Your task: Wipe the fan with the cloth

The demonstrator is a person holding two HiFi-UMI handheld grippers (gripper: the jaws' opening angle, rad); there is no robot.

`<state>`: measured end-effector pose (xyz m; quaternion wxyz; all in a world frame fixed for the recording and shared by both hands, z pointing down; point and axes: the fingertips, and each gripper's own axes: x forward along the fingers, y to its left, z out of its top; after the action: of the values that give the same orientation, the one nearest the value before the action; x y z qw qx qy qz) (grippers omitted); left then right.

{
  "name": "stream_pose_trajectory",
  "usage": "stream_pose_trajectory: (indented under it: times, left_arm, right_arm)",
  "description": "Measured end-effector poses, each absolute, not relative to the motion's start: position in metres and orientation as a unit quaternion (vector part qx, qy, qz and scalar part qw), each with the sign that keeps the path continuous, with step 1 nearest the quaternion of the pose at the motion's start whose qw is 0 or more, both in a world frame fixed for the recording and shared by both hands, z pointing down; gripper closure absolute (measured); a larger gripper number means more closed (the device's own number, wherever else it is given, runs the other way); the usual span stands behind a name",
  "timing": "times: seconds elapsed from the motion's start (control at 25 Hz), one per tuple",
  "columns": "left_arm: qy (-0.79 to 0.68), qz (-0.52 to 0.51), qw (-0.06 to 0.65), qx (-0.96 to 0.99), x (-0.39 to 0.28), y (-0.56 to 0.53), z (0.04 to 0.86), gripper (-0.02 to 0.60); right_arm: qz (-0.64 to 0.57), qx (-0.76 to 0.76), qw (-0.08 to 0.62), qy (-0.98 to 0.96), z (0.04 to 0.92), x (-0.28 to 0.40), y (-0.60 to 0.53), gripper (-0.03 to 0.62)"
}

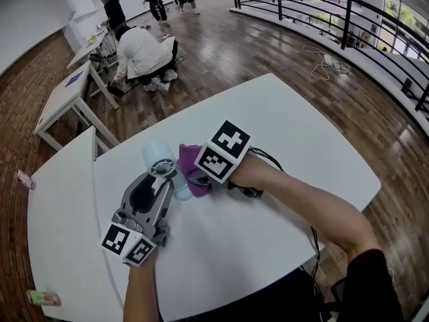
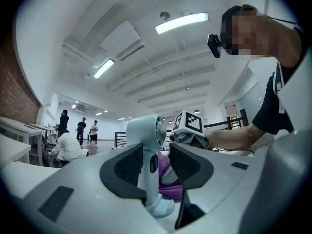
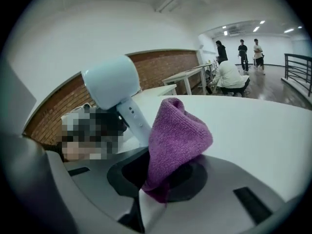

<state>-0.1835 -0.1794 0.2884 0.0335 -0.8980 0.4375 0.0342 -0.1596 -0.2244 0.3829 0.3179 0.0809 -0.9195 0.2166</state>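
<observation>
A small pale-blue hand fan stands upright on the white table. Its handle sits between the jaws of my left gripper, which points level and grips it low down. My right gripper, under its marker cube, comes in from the right and is shut on a purple cloth. In the right gripper view the cloth bulges up out of that gripper, right beside the fan's handle and below its round head. The cloth also shows just behind the handle in the left gripper view.
A second white table adjoins on the left with a small packet on it. A black cable trails from my right gripper across the table. Further white tables, several people and a black railing stand far behind.
</observation>
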Motion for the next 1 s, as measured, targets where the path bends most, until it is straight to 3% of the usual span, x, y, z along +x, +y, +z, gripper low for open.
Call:
stream_pose_trajectory:
  times: [0.36,0.44,0.6,0.68,0.84,1.0]
  left_arm:
    - [0.461,0.028,0.03,-0.886,-0.194,-0.185,0.294,0.4]
    - [0.46,0.027,0.03,-0.887,-0.193,-0.185,0.294,0.4]
    - [0.464,0.024,0.03,-0.885,-0.193,-0.184,0.295,0.4]
    - [0.468,0.023,0.03,-0.883,-0.194,-0.185,0.296,0.4]
    - [0.47,0.026,0.029,-0.882,-0.195,-0.186,0.296,0.4]
    - [0.466,0.025,0.029,-0.884,-0.194,-0.185,0.295,0.4]
  right_arm:
    - [0.222,0.029,0.301,-0.927,0.375,-0.146,-0.198,0.525]
    - [0.199,0.088,0.228,-0.949,0.337,-0.138,-0.224,0.525]
    - [0.168,0.109,0.002,-0.98,0.224,-0.133,-0.245,0.525]
    - [0.155,0.076,-0.052,-0.984,0.193,-0.143,-0.235,0.525]
    - [0.16,0.059,-0.024,-0.985,0.212,-0.171,-0.223,0.525]
    - [0.267,0.081,-0.019,-0.96,0.263,-0.16,-0.237,0.525]
